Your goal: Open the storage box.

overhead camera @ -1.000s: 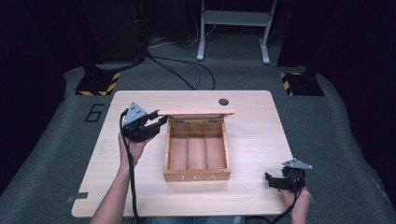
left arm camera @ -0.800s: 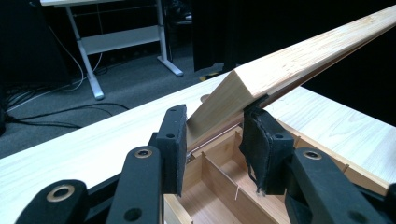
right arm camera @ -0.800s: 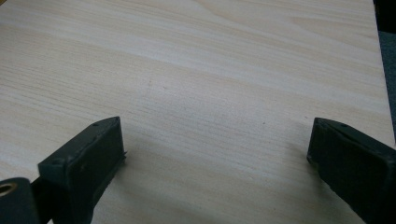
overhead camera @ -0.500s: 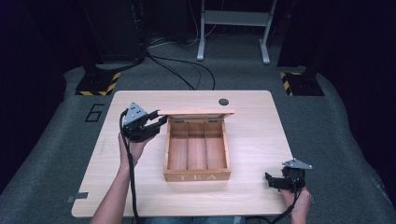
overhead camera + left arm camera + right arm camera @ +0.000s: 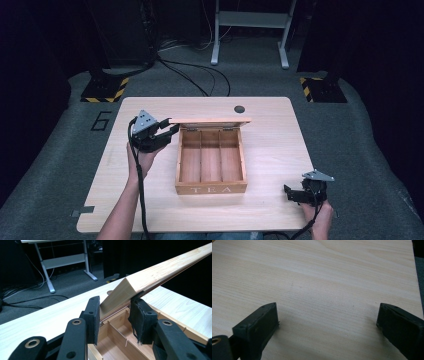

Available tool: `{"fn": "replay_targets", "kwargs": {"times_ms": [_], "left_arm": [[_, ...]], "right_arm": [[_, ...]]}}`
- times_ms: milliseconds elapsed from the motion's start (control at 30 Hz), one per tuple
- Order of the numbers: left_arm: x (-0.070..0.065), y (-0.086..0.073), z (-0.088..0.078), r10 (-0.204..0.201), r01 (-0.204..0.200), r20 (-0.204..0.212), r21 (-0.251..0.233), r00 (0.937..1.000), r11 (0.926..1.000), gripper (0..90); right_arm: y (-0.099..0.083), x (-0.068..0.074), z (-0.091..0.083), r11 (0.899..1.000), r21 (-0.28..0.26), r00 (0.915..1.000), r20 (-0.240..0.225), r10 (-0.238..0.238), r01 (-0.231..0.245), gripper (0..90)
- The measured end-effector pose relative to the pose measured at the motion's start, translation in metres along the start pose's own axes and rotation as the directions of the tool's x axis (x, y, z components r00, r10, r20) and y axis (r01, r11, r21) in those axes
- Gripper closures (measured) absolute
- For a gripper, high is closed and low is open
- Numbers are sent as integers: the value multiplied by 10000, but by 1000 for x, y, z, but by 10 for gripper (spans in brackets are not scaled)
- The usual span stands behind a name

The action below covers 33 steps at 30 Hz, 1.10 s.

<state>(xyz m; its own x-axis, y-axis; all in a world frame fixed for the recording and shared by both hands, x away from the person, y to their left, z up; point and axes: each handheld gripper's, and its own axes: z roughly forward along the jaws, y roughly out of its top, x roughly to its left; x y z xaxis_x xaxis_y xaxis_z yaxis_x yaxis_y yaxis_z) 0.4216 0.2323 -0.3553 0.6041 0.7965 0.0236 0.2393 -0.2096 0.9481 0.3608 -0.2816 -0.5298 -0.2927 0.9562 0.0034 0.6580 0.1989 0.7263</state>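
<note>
Tea box [image 5: 211, 161] position: middle of the desk [image 5: 280, 145], front wall lettered "TEA" facing the near edge, three bare compartments exposed. Its lid [image 5: 210, 120] is raised on the far-side hinges and stands edge-on in the high view, running left to right along the far wall of the box.

Left gripper [image 5: 167, 132]: held at the left of the box, level with its far-left corner, pointing right toward the lid. The left forearm enters from the near edge and runs up the left part of the desk; the hand wraps the gripper body from below, with the grey three-cornered plate on top. In the left gripper view, the jaws are clamped on the left end of the lid [image 5: 160, 272], one pad on each face of the tilted board, above the box's compartments [image 5: 117, 340].

Right gripper [image 5: 291, 192]: held low at the near-right corner of the desk, pointing left, well apart from the box. The right hand [image 5: 320, 216] grips it from the near side. In the right gripper view, the jaws stand wide apart over bare desk surface [image 5: 317, 290] with nothing between them.
</note>
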Motion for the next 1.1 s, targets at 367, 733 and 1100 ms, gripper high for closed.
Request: {"fn": "replay_targets", "kwargs": {"times_ms": [367,733,1100], "left_arm": [[0,0,0,9,-9,2,8,10000,10000,605],[-9,-11,-6,225,-224,-50,12,9997,9997,599],[-22,-30,-11,365,-365,0,78,9993,9993,550]], "right_arm": [[0,0,0,10000,-2,10000,4,-1,1,33],[0,0,0,10000,-3,10000,3,-6,6,33],[0,-1,0,9999,38,9999,-47,-105,105,33]]}}
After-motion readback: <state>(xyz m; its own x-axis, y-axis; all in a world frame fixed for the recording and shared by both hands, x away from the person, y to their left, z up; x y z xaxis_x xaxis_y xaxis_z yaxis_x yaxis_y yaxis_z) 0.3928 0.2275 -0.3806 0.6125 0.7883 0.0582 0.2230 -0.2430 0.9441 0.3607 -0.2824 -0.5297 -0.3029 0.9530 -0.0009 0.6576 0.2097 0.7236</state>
